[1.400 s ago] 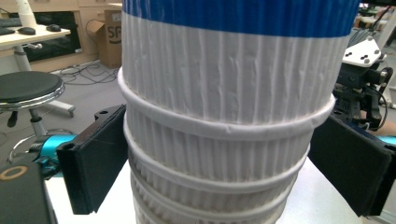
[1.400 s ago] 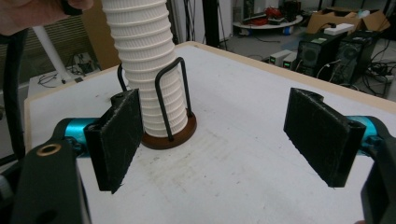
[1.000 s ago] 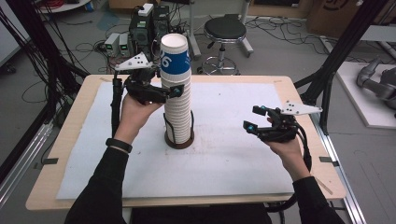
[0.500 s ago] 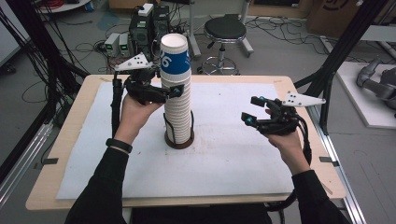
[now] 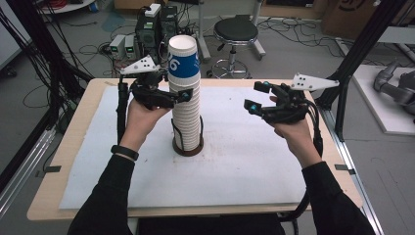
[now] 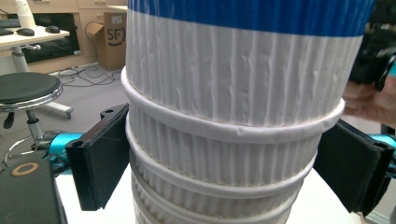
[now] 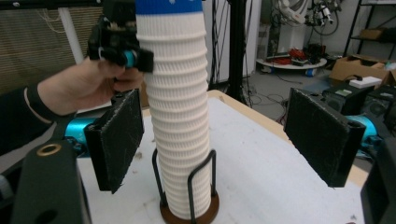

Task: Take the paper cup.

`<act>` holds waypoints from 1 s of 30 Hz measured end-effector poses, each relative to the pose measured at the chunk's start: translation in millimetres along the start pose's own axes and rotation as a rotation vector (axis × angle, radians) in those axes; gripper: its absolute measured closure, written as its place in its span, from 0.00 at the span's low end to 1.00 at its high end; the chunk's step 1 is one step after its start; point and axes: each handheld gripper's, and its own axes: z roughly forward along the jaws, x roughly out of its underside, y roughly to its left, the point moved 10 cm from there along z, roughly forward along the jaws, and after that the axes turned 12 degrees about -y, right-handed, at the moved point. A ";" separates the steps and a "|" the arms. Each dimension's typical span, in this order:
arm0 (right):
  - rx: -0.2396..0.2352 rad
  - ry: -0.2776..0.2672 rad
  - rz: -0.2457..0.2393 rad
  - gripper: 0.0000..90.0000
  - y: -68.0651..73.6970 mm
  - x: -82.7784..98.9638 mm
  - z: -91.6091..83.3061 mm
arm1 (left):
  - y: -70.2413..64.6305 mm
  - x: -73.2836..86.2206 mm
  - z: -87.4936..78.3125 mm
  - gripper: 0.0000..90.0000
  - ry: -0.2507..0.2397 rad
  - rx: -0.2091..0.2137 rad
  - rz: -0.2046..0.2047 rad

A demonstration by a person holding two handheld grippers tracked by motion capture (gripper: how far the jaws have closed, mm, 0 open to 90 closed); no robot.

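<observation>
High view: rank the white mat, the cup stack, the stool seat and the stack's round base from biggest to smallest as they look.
1. White mat
2. Cup stack
3. Stool seat, though it stands farther from the camera, so it looks smaller than it may be
4. Round base

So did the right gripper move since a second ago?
Yes. In the high view the right gripper has gone up and toward the far table edge, a bit closer to the cup stack. Its jaws are open and empty.

Robotics lab or workshop, cables strewn over the grey floor [image 5: 293, 54], black round stool [image 5: 236, 30], stacked electronics boxes [image 5: 155, 24], cardboard cartons [image 6: 112, 37], black metal frame posts [image 5: 364, 44], idle robot arm [image 5: 394, 88] beside the counter [image 5: 73, 127]
</observation>
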 end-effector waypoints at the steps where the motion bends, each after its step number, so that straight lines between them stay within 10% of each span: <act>1: -0.009 -0.002 -0.022 0.23 1.3 -9.8 6.6 | 0.0 0.0 0.1 0.13 0.000 0.000 0.000; 30: -0.116 0.042 -0.065 0.22 22.3 -83.9 98.4 | -0.1 0.1 1.3 0.13 -0.002 -0.002 -0.006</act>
